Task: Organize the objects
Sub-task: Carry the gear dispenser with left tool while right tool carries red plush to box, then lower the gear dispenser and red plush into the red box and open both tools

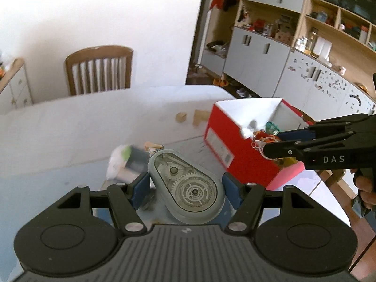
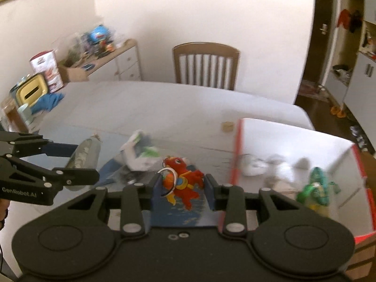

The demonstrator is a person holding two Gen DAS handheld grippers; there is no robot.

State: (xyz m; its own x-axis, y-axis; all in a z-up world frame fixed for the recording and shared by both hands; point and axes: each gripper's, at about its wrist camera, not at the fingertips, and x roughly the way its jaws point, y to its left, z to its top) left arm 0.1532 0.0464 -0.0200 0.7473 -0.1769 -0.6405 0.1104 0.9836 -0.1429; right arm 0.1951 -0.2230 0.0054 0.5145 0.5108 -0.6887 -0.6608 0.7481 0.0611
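Clamped in the left claw (image 1: 185, 183) is a clear geared case (image 1: 186, 184); a red plush keychain (image 2: 182, 179) is gripped by the right claw (image 2: 183, 188), left of the red box (image 2: 237, 150) on a wide bare surface (image 2: 164, 108).

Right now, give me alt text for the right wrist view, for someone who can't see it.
The right claw holds a red dragon toy with a key ring above a white table. An open red box at right holds a green toy; at left, the left claw grips a grey oval case. A wooden chair stands behind.
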